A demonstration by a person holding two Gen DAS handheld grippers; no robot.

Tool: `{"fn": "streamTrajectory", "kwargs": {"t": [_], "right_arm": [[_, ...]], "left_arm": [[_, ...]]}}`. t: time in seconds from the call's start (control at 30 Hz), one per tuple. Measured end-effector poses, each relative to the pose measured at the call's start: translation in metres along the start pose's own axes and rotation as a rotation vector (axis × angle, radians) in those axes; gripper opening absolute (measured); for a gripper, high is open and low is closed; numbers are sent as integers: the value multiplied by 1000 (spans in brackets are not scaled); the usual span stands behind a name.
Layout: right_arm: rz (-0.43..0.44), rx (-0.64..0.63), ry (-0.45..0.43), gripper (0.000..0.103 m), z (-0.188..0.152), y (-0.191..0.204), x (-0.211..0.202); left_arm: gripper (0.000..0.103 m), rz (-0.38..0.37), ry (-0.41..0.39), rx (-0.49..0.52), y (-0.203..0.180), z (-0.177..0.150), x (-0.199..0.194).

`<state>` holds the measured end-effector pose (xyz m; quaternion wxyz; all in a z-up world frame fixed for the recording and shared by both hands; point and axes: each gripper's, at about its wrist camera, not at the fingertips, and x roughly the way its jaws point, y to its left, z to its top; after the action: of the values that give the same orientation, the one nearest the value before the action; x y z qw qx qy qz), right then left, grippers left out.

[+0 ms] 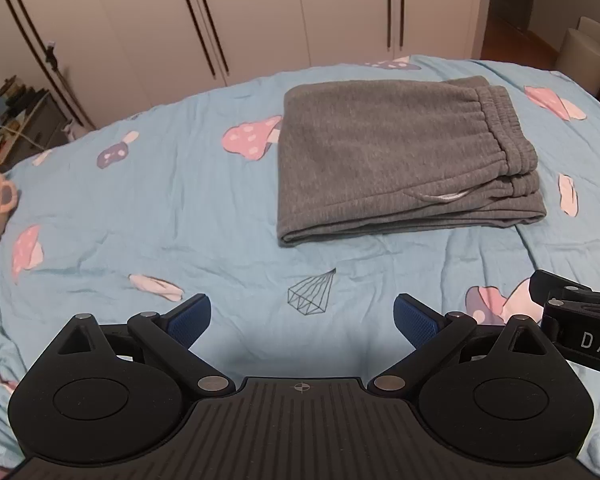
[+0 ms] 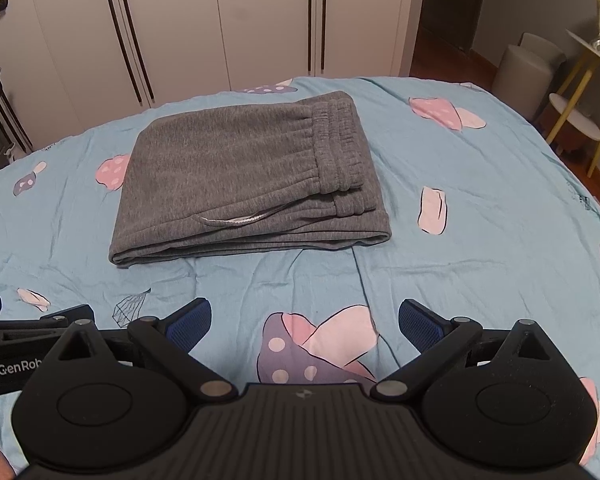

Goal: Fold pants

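Grey sweatpants point(image 1: 384, 160) point(image 2: 240, 176) lie folded into a compact rectangle on the light blue bedsheet point(image 1: 160, 208) point(image 2: 480, 220). The elastic waistband is on top at the right, and a white pocket edge shows near the front. My left gripper point(image 1: 302, 322) hovers open over the sheet, well short of the pants, with nothing between its blue pads. My right gripper point(image 2: 304, 322) is also open and empty, near the front of the bed. Each gripper's body shows at the edge of the other's view.
White wardrobe doors point(image 1: 260, 12) point(image 2: 220, 20) stand behind the bed. A cluttered low shelf point(image 1: 16, 128) is at the far left. A yellow-legged side table point(image 2: 580, 92) and a grey bin point(image 2: 520, 68) stand at the right.
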<state>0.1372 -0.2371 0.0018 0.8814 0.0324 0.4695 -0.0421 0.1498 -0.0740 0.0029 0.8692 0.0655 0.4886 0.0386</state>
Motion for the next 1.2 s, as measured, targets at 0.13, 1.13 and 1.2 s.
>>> {"fn": "streamTrajectory", "kwargs": {"t": [0.13,1.13,1.2], "right_arm": [[2,3,-1,100,0,-1,-1],[-1,0,-4,100,3,-4,1],[-1,0,-4,100,3,-4,1]], "left_arm": [[101,-1,-2,4,-1,0,-1],[101,14,-26,33,-9,2,-3],[101,13,-26,32,-9,2,-3]]}}
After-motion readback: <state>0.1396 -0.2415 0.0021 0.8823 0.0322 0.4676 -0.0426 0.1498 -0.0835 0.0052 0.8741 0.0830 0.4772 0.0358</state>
